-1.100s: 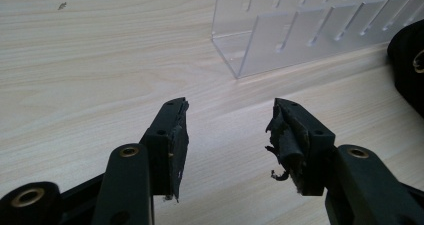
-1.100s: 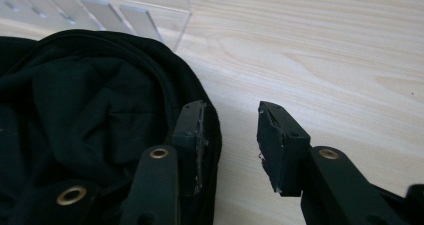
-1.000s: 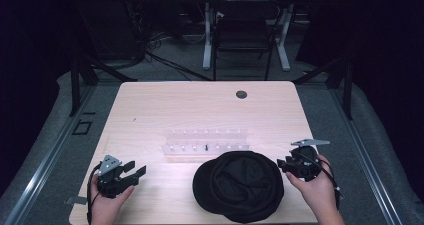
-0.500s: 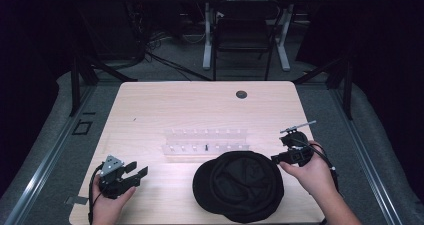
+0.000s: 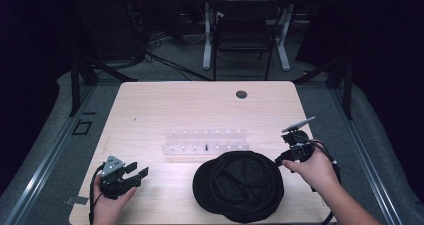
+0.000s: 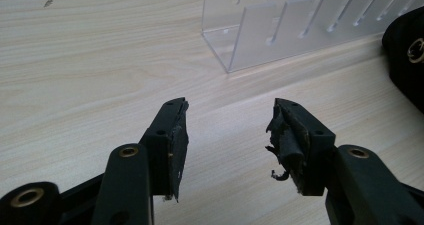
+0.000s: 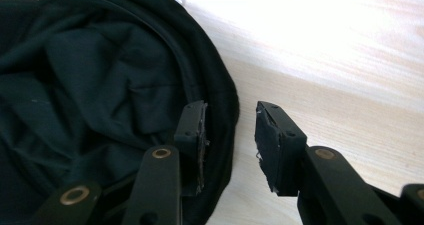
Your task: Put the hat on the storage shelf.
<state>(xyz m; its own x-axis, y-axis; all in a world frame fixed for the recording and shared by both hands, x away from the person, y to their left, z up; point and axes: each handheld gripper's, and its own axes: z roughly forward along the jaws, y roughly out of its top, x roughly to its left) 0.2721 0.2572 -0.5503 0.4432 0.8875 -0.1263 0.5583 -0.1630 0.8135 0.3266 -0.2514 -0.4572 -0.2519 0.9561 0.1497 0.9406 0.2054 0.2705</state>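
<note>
A black cap (image 5: 240, 185) lies upside down near the table's front edge, with its dark lining (image 7: 90, 85) facing up. My right gripper (image 5: 281, 159) sits at the cap's right side. Its jaws straddle the rim (image 7: 227, 85), one over the lining and one over bare wood. They have just been closing a little, and the pads still stand off the cloth. My left gripper (image 5: 140, 172) rests at the front left, open, with only wood between its jaws (image 6: 227, 110). The cap's edge (image 6: 407, 60) shows far to its right.
A clear acrylic rack (image 5: 206, 141) with several slots stands just behind the cap, and it is also ahead of my left gripper (image 6: 300, 25). A round cable hole (image 5: 241, 94) sits at the table's back. A chair and desk legs stand beyond the table.
My right hand has moved away from me and left, from the front right corner up to the cap's right rim. The left hand has not moved.
</note>
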